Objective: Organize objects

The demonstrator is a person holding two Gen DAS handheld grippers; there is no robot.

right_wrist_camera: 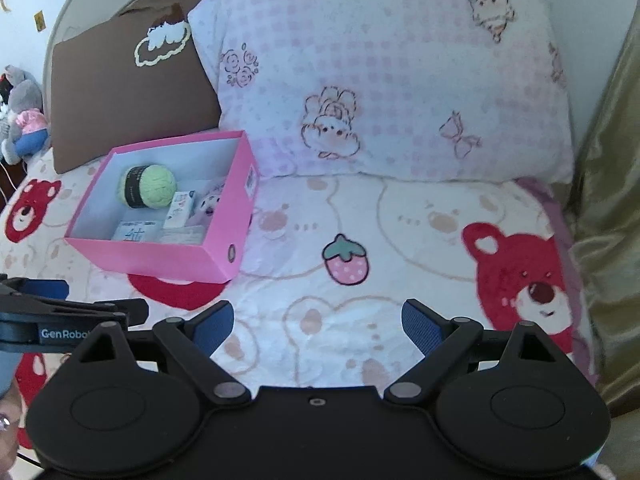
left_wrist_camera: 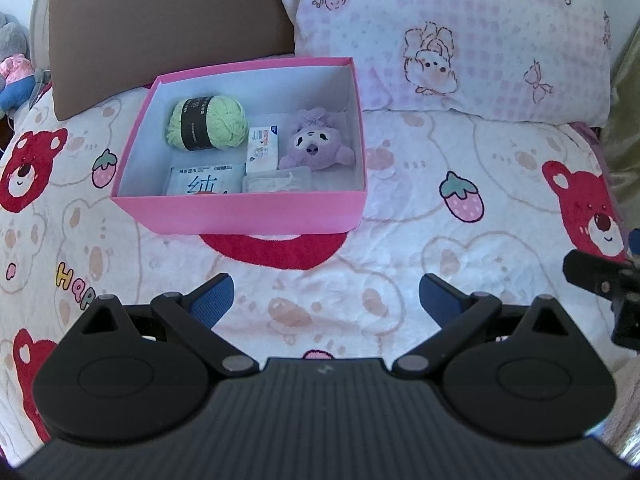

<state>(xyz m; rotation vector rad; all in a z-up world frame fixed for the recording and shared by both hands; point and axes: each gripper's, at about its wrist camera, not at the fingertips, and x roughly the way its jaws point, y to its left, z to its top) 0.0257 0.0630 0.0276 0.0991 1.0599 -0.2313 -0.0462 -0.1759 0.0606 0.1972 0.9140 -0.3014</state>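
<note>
A pink box [left_wrist_camera: 240,212] [right_wrist_camera: 160,258] rests on the bed blanket. Inside lie a green yarn ball [left_wrist_camera: 206,122] [right_wrist_camera: 148,186], a purple plush toy [left_wrist_camera: 316,144] [right_wrist_camera: 208,204], a small white carton [left_wrist_camera: 263,148] [right_wrist_camera: 179,210], a wet-wipes pack [left_wrist_camera: 204,182] [right_wrist_camera: 134,234] and a clear bag of white items [left_wrist_camera: 276,180]. My left gripper [left_wrist_camera: 326,298] hangs open in front of the box, empty. My right gripper [right_wrist_camera: 318,324] is open too, over bare blanket to the right of the box. The left gripper's side [right_wrist_camera: 60,320] shows at the right wrist view's left edge.
A brown cushion [left_wrist_camera: 160,28] [right_wrist_camera: 128,92] and a pink patterned pillow [left_wrist_camera: 460,32] [right_wrist_camera: 380,72] lean behind the box. Stuffed toys [right_wrist_camera: 24,120] sit at far left. A gold curtain [right_wrist_camera: 608,200] borders the bed's right side. Bear-print blanket [left_wrist_camera: 440,220] spreads all around.
</note>
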